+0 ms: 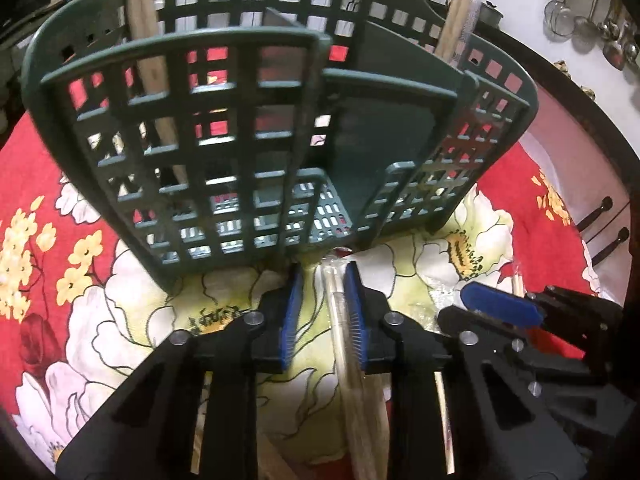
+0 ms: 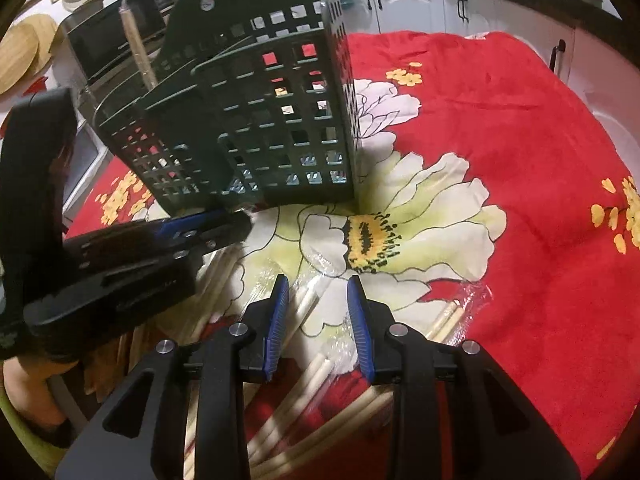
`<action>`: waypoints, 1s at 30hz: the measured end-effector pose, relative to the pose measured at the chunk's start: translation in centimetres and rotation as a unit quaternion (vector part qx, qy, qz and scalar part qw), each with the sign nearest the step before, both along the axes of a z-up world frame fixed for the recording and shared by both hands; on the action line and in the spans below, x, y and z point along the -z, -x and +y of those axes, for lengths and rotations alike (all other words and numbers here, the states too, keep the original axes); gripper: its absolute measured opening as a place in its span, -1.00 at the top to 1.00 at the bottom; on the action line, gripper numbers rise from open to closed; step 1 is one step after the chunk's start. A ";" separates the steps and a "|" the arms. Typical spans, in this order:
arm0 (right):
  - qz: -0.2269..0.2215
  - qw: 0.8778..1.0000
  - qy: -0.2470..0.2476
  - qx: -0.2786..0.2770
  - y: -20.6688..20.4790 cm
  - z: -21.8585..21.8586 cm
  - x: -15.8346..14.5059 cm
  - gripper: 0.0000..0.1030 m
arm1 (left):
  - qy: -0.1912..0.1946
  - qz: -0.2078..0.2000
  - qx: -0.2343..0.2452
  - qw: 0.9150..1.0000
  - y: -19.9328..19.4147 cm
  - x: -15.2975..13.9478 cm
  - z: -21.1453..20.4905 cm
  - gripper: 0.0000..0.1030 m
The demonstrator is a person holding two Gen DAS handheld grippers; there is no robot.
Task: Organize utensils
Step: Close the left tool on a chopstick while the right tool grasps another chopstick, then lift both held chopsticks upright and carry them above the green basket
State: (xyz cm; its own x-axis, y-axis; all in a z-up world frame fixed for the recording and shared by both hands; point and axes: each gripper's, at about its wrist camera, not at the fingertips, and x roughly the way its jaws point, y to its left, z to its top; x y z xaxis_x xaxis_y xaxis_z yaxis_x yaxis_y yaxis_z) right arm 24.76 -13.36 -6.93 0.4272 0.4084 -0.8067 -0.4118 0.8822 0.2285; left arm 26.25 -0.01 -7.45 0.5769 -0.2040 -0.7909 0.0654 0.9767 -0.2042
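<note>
Chopsticks [image 2: 308,380] lie wrapped on table [image 2: 520,160], near my spread right claw [image 2: 318,320]; left claw [image 1: 322,312] spread too. Risk: slippery wrap, miss caddy [image 2: 256,120].

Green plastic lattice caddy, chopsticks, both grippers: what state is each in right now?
Green plastic lattice caddy: upright on the red floral cloth.
Wooden sticks in caddy: standing, leaning.
Plastic-wrapped wooden chopsticks: lying flat on cloth, not lifted.
Left gripper: open, one wrapped chopstick between its fingers.
Right gripper: open over the chopstick pile.
</note>
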 end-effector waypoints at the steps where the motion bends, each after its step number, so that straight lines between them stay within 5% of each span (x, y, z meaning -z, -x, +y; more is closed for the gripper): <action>1: 0.004 1.000 0.000 0.001 -0.3 0.0 0.1 0.45 | 0.007 0.001 -0.001 1.000 0.1 0.0 0.5 0.76; 6: 0.027 1.000 -0.014 0.006 -1.6 -0.2 0.4 0.50 | 0.038 0.004 -0.009 0.999 0.9 0.1 2.6 0.82; 11: 0.033 0.999 -0.026 0.010 -2.2 -0.6 0.4 0.84 | 0.089 0.015 -0.027 0.996 1.4 0.0 5.4 0.83; 16: 0.023 0.998 -0.052 0.009 -1.7 -1.2 -0.4 0.87 | 0.135 0.024 -0.046 0.989 2.0 0.0 8.1 0.84; 30: -0.082 0.992 -0.087 -0.029 2.3 -1.0 -6.7 0.89 | 0.136 0.021 -0.038 0.990 1.9 -0.5 9.0 0.91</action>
State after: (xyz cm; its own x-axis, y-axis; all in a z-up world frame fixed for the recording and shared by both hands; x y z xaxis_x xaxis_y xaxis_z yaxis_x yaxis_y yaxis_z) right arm 22.46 -14.41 -0.28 0.5179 0.5634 -0.6437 -0.5049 0.8088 0.3016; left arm 24.39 9.04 -6.94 0.5664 -0.3696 -0.7366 -0.0206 0.8872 -0.4609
